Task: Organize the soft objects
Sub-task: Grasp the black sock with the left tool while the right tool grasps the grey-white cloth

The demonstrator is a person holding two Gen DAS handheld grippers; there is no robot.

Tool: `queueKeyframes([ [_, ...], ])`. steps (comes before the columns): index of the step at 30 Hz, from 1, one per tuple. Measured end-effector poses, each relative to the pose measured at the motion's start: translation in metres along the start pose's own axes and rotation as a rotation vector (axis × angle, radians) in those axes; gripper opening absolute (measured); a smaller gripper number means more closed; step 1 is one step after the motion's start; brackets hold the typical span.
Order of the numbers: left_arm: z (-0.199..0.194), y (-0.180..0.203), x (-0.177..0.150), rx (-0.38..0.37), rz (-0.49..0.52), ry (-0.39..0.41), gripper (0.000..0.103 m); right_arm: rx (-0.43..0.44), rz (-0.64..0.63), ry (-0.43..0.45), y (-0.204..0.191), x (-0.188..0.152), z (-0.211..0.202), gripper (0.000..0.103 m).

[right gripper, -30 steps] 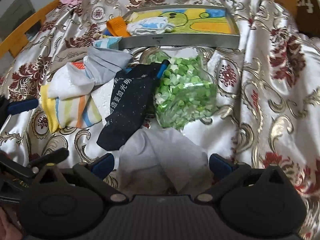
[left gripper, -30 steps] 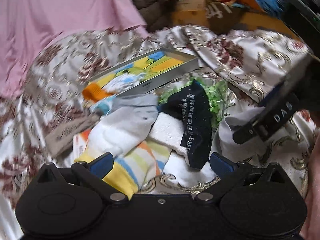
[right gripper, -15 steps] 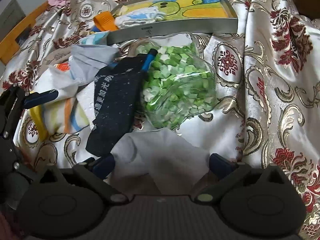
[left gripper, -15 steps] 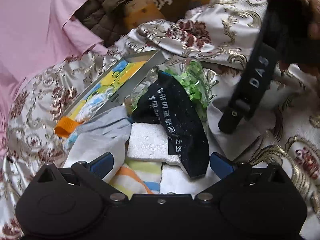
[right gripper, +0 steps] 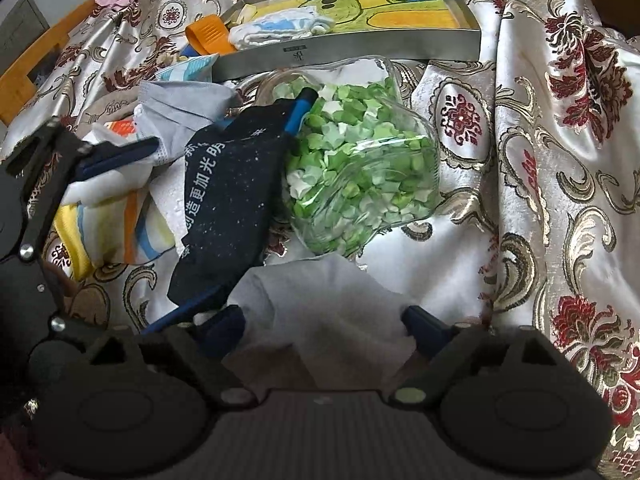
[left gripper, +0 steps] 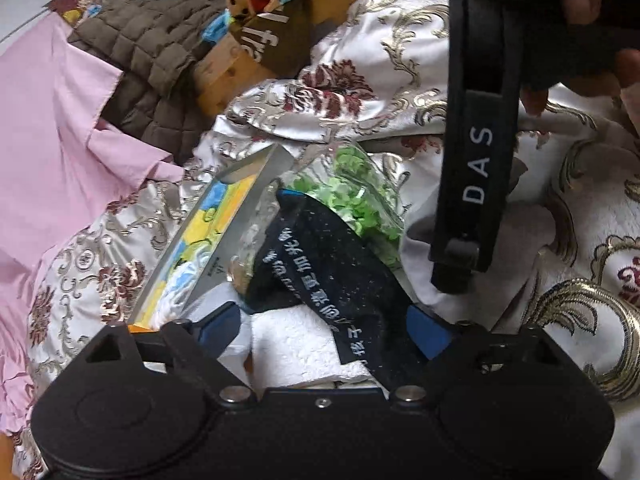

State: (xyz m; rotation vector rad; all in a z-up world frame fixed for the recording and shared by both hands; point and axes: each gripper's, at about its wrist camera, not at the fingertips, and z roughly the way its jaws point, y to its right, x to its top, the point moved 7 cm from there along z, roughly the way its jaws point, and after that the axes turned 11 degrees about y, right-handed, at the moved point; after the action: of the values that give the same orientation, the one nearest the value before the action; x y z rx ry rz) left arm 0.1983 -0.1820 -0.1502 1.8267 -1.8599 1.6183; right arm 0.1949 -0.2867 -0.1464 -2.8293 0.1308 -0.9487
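Left gripper (left gripper: 322, 330): jaws wide, just been closing, straddling black sock (left gripper: 340, 280) and white foam block (left gripper: 296, 350), no pinch yet. Right gripper (right gripper: 322, 326): jaws wide, just been closing over grey cloth (right gripper: 320, 300). Sock limp, light; likely best pinched mid-fold. Foam brittle.

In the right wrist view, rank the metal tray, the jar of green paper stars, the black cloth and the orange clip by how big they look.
Largest to smallest as they look:
1. metal tray
2. jar of green paper stars and black cloth, too alike to rank, and both lie nearer the camera than the tray
3. orange clip, clearly smallest
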Motion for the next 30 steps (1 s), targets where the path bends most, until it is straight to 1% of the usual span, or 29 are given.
queueKeyframes([
  [1,0.001,0.002,-0.001,-0.013,-0.005,-0.004,0.082,0.002,0.0,0.001,-0.001,0.0,0.0,0.09],
  [3,0.003,0.005,-0.003,-0.039,-0.009,-0.011,0.078,0.009,0.0,0.002,-0.001,0.0,0.0,0.089],
  [5,0.003,0.01,-0.003,-0.045,0.015,-0.004,0.074,0.019,-0.003,0.003,-0.002,0.001,0.0,0.087],
  [7,0.003,0.015,-0.003,-0.052,0.04,0.001,0.063,0.027,-0.009,0.005,-0.004,0.001,0.001,0.085],
  [9,0.005,0.02,-0.003,-0.054,0.068,0.003,0.059,0.032,-0.014,0.006,-0.005,0.001,0.0,0.082],
  [11,0.005,0.025,-0.004,-0.057,0.097,0.008,0.053,0.036,-0.019,0.007,-0.005,0.001,0.0,0.077],
  [13,0.006,0.029,-0.004,-0.071,0.106,0.007,0.04,0.04,-0.021,0.009,-0.006,0.001,0.0,0.073],
  [14,0.005,0.031,-0.004,-0.078,0.109,0.006,0.037,0.04,-0.022,0.01,-0.006,0.001,0.001,0.07],
  [15,0.004,0.033,-0.004,-0.081,0.112,0.007,0.032,0.04,-0.024,0.011,-0.006,0.001,0.001,0.068],
  [16,0.003,0.035,-0.004,-0.074,0.118,0.009,0.024,0.04,-0.026,0.012,-0.006,0.001,0.002,0.065],
  [17,0.002,0.035,-0.004,-0.07,0.121,0.009,0.023,0.04,-0.026,0.011,-0.006,0.001,0.003,0.062],
  [20,-0.002,0.03,-0.004,-0.055,0.104,0.006,0.018,0.043,-0.025,0.014,-0.005,0.0,0.003,0.059],
  [22,-0.004,0.025,-0.003,-0.038,0.086,0.001,0.012,0.047,-0.028,0.019,-0.005,0.0,0.002,0.054],
  [23,-0.005,0.022,-0.003,-0.028,0.078,-0.005,0.011,0.048,-0.031,0.021,-0.006,0.0,0.001,0.052],
  [27,-0.009,0.006,-0.001,0.039,0.049,-0.04,0.009,0.053,-0.034,0.034,-0.007,0.001,-0.002,0.046],
  [30,-0.013,-0.012,-0.003,0.11,-0.046,-0.08,0.006,0.066,-0.018,0.05,-0.006,0.002,-0.004,0.042],
])
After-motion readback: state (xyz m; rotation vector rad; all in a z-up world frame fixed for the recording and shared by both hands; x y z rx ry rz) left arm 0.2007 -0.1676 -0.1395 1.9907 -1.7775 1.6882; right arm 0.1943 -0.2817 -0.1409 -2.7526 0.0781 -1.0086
